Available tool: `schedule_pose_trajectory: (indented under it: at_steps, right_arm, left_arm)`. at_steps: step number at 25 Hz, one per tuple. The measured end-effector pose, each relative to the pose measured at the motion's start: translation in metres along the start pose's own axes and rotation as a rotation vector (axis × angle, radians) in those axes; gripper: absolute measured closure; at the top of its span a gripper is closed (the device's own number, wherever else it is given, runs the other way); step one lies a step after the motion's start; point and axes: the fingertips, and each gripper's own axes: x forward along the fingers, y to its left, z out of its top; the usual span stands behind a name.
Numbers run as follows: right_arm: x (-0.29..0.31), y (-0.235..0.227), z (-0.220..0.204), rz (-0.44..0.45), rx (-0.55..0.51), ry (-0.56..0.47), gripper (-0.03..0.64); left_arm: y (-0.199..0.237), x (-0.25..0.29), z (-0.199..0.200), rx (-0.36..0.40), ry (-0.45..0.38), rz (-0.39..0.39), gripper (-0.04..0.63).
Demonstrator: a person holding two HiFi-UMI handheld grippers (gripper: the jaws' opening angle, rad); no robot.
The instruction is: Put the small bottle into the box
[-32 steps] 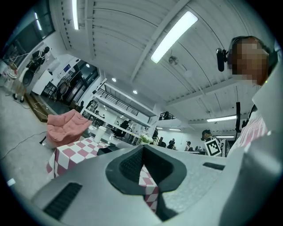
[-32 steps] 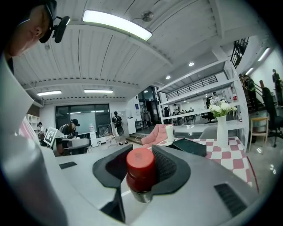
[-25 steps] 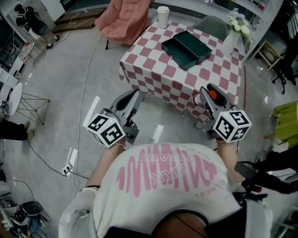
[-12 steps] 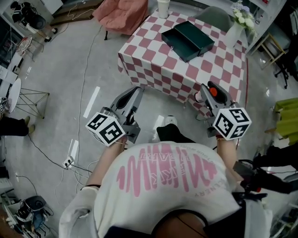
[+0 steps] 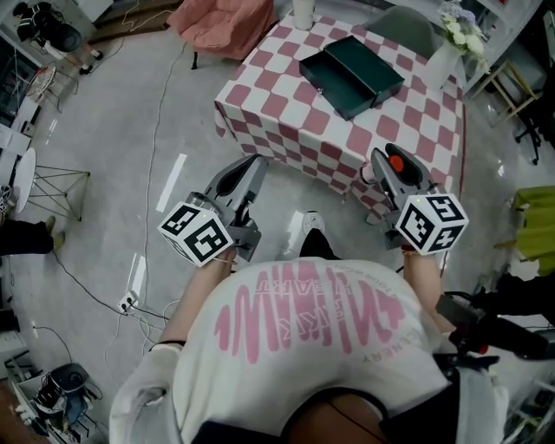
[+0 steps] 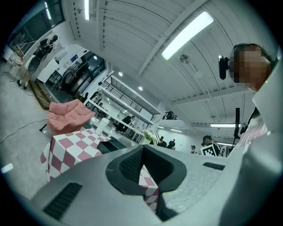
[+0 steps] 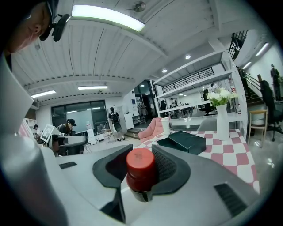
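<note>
My right gripper (image 5: 388, 166) is shut on the small bottle (image 5: 395, 162), whose red cap (image 7: 140, 164) stands up between the dark pads in the right gripper view. It hovers over the near right edge of the checkered table (image 5: 295, 113). The dark green box (image 5: 351, 74) lies further back on the table, apart from both grippers, and is also seen as the box (image 7: 183, 142) in the right gripper view. My left gripper (image 5: 251, 172) hangs over the floor just short of the table's near edge; its jaws are closed together with nothing between them.
A white cup (image 5: 303, 12) and a white vase of flowers (image 5: 444, 54) stand at the table's far side. A pink seat (image 5: 221, 19) sits beyond the table's left corner. Cables run over the grey floor at the left. My shoe (image 5: 312, 224) shows between the grippers.
The table has drawn slightly nearer in view and both grippers have moved a little toward it. A shoe has come into view between them. The bottle stays gripped.
</note>
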Motion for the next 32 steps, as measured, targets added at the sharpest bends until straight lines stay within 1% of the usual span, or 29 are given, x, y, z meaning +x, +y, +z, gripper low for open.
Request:
schedule_pose_trajectory:
  at_steps: [5, 9, 19, 23, 32]
  right_arm:
    - [0.034, -0.021, 0.015, 0.015, 0.005, -0.005, 0.485]
    - [0.066, -0.037, 0.031, 0.032, -0.007, -0.009, 0.485]
    - [0.139, -0.082, 0.053, 0.075, -0.034, 0.033, 0.485]
    - [0.166, -0.096, 0.053, 0.098, -0.036, 0.054, 0.485]
    - [0.217, -0.127, 0.036, 0.141, -0.022, 0.112, 0.485]
  left_arm:
    - [0.023, 0.029, 0.011, -0.010, -0.009, 0.019, 0.588]
    - [0.040, 0.056, 0.023, -0.002, -0.010, 0.021, 0.588]
    - [0.087, 0.114, 0.044, -0.017, -0.035, 0.064, 0.588]
    - [0.105, 0.131, 0.044, -0.027, -0.039, 0.090, 0.588]
    - [0.135, 0.167, 0.028, -0.050, -0.005, 0.136, 0.588]
